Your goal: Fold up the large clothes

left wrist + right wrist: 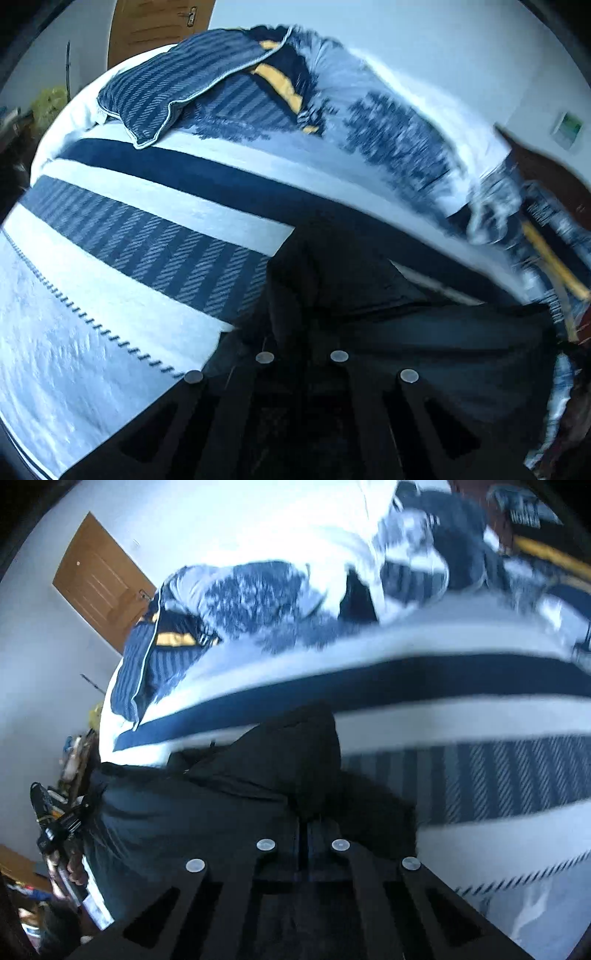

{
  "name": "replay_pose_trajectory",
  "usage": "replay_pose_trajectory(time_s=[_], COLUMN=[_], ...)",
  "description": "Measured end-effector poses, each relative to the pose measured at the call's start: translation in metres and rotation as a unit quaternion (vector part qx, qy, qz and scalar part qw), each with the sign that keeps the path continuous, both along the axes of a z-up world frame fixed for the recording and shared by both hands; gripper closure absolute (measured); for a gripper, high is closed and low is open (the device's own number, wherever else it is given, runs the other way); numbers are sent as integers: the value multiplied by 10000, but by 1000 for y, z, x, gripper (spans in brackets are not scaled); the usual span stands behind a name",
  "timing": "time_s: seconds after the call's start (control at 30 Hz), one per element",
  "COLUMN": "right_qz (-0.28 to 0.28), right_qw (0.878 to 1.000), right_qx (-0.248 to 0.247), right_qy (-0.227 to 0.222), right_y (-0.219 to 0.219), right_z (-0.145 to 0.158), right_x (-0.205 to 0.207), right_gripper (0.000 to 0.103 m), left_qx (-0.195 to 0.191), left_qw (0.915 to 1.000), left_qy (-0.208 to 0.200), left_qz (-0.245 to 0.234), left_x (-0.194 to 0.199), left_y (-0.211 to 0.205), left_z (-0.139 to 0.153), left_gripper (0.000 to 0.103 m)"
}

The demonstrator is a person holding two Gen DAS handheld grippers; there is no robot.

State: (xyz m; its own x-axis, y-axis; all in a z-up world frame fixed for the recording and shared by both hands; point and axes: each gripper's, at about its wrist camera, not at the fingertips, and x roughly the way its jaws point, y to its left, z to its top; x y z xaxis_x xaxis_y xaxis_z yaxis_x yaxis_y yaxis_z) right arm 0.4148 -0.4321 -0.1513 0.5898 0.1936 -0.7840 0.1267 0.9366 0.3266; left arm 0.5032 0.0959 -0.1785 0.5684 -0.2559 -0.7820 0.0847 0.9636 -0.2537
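1. Left tool (301, 332): stood clenched, jaws together, tips sunk in dark cloth. Could not tell whether any fold was pinched between them.
2. Dark garment (424, 332): lay in a slack heap on the striped cover at the near edge of the bed (129, 229), between the 2 tools and well apart from the pillow (166, 96).
3. Looked soft, limp and bulky, perhaps padded. Judged light for its size, with a smooth face likely to slide on the cover. Seemed sure to sag and bunch if lifted by only 1 point.
4. Best taken at 2 outer points along a hem or a shoulder seam, 1 per tool, each with a thick pinch of cloth so nothing slipped free. Needed pulling taut and flat before any fold.
5. Right tool (306, 823): likewise clenched, jaws meeting, with black cloth bunched right at the tips. Could not tell if any was actually gripped.
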Motion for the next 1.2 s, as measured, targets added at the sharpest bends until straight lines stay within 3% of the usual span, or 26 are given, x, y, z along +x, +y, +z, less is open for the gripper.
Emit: replay_pose_trajectory(time_s=[0.1, 0.2, 0.37, 0.47, 0.53, 0.57, 0.6, 0.63, 0.67, 0.73, 0.8, 0.87, 0.97, 1.03, 1.1, 1.2], right_qz=[-57, -86, -123, -304, -638, -825, -912, -929, -961, -1022, -839, -869, -1011, -1159, -1375, -1455], right_qw=[9986, 9946, 9915, 9905, 9920, 9927, 9938, 9939, 9932, 9907, 9894, 9857, 9802, 9741, 9638, 9496], right_qx=[-288, -388, -601, -620, -339, -134, 147, 463, 647, 729, 960, 1228, 1621, 1913, 2283, 2771], right_qy=[451, 958, 1145, 1193, 1038, 866, 621, 361, 50, -530, -700, -759, -516, -332, 13, 167], right_y=[5, 8, 16, 7, -9, -19, -27, -34, -37, -33, -17, -1, 28, 43, 55, 59], right_z=[-30, -77, -104, -104, -85, -72, -58, -41, -22, 8, 21, 15, -18, -51, -85, -119], right_x=[32, 52, 62, 66, 57, 49, 36, 17, -7, -59, -114, -162, -222, -251, -268, -267], right_gripper=[100, 100, 101, 98, 94, 88, 81, 52, 17, 14, 14, 14, 14, 14, 14, 14], left_qx=[301, 438, 826, 630, 206, 76, 80, 142, 190, 266, 205, -184, -937, -1335, -1669, -2114], left_qw=[9990, 9984, 9959, 9952, 9964, 9961, 9946, 9937, 9932, 9923, 9926, 9917, 9867, 9779, 9681, 9543], left_qy=[330, 351, 331, 665, 607, 475, 330, 250, 53, -260, -174, -25, 461, 872, 1142, 1240], left_qz=[24, 117, 184, 331, 561, 734, 980, 1086, 1145, 1183, 1184, 1270, 1244, 1354, 1479, 1712], left_x=[19, 26, 32, 38, 27, 17, 1, -11, -31, -80, -127, -181, -249, -284, -301, -305], left_y=[-13, -19, -31, -19, 4, 15, 29, 35, 42, 49, 49, 47, 55, 48, 43, 39], left_z=[-30, -47, -55, -51, -29, -17, 2, 13, 27, 48, 53, 45, 6, -26, -47, -62], left_gripper=[100, 99, 95, 90, 86, 78, 48, 24, 21, 21, 21, 21, 18, 18, 18, 18])
